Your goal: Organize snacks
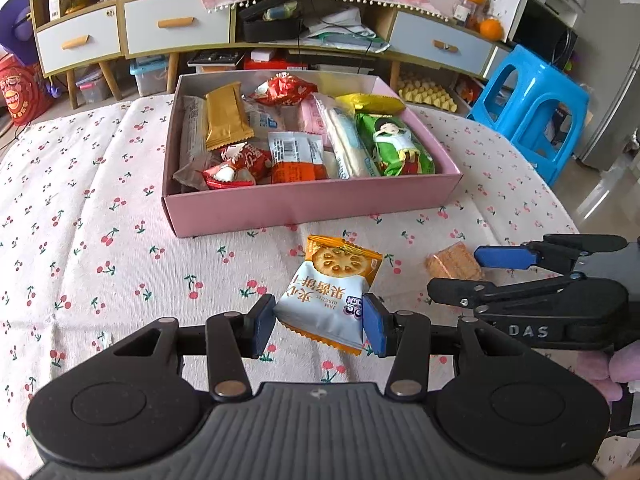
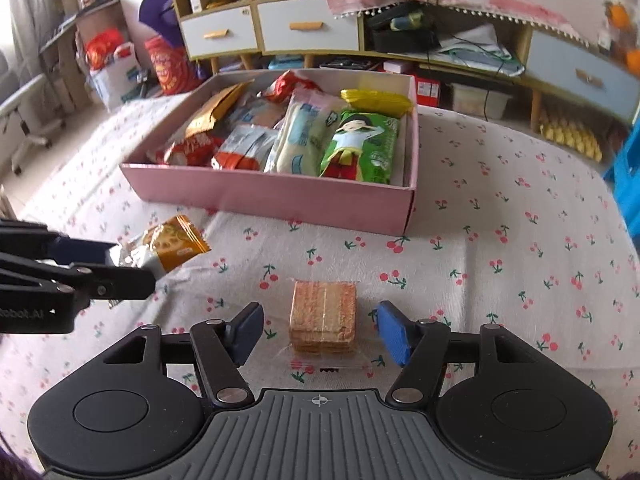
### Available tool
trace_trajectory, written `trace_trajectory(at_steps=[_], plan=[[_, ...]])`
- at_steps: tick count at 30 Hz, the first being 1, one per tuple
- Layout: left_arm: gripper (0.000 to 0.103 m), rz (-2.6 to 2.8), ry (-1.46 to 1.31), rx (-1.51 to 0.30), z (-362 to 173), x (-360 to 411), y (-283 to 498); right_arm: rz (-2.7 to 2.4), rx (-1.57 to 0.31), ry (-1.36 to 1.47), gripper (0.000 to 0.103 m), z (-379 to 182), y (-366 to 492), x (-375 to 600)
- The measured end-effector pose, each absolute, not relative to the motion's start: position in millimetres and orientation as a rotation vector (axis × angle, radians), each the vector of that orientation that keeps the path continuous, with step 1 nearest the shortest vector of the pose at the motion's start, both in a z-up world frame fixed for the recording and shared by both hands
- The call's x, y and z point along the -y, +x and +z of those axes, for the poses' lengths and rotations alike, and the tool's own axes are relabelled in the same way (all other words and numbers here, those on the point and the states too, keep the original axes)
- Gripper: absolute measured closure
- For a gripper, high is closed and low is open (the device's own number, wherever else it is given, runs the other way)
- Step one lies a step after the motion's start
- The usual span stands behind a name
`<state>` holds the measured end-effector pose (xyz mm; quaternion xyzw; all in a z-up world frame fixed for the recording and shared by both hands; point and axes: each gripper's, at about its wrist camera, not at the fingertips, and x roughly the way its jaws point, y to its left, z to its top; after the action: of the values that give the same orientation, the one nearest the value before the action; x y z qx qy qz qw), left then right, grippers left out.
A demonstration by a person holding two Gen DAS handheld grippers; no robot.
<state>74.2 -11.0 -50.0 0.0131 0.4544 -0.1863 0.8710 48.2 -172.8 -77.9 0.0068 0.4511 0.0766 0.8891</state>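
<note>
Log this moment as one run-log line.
left gripper: shut on jam biscuit packet | right gripper: open around wafer pack on tablecloth | pink box: filled with snacks

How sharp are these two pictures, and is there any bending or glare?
Left wrist view: sharp on the pink cardboard box, straight cabinet lines bowed by the fisheye, dark corners. Right wrist view: softer, far right edge smeared around the oranges, window glare washing out the upper left.

A white-and-orange biscuit packet (image 1: 331, 295) hangs clamped in the left gripper (image 1: 320, 322), off the bench. A clear-wrapped wafer stack (image 2: 323, 317) lies flat nearby. The pink box (image 1: 304, 204) — open, crammed with snacks — sits behind.
</note>
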Motion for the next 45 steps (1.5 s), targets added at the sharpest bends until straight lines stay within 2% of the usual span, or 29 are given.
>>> trace_trajectory(at_steps=[1, 3, 15, 23, 37, 39, 41, 42, 44, 45], plan=[[0.060, -0.389, 0.031, -0.951, -50, 12, 74, 0.155, -0.940, 0.001, 0.044, -79, 49, 171], [0.060, -0.389, 0.035, -0.949, -50, 10, 73, 0.151, -0.944, -0.017, 0.070, -80, 50, 168], [0.060, -0.385, -0.032, -0.895, -32, 1, 76, 0.155, -0.923, 0.171, 0.070, -50, 55, 179], [0.060, -0.380, -0.034, -0.807, -20, 10, 115, 0.125, -0.881, 0.345, 0.070, -26, 92, 196], [0.059, -0.340, 0.018, -0.765, -39, 28, 175, 0.083, -0.848, 0.426, 0.069, -35, 158, 209], [0.059, -0.342, 0.015, -0.761, -40, 27, 175, 0.089, -0.842, 0.436, 0.066, -35, 161, 210], [0.056, -0.351, 0.016, -0.752, -39, 26, 175, 0.089, -0.823, 0.451, 0.065, -35, 163, 211], [0.053, -0.350, 0.015, -0.750, -39, 25, 174, 0.087, -0.817, 0.463, 0.057, -35, 163, 212], [0.029, -0.338, 0.012, -0.744, -38, 24, 172, 0.073, -0.811, 0.490, 0.044, -34, 163, 216], [0.026, -0.331, 0.013, -0.736, -38, 24, 172, 0.066, -0.808, 0.500, 0.043, -34, 163, 217]])
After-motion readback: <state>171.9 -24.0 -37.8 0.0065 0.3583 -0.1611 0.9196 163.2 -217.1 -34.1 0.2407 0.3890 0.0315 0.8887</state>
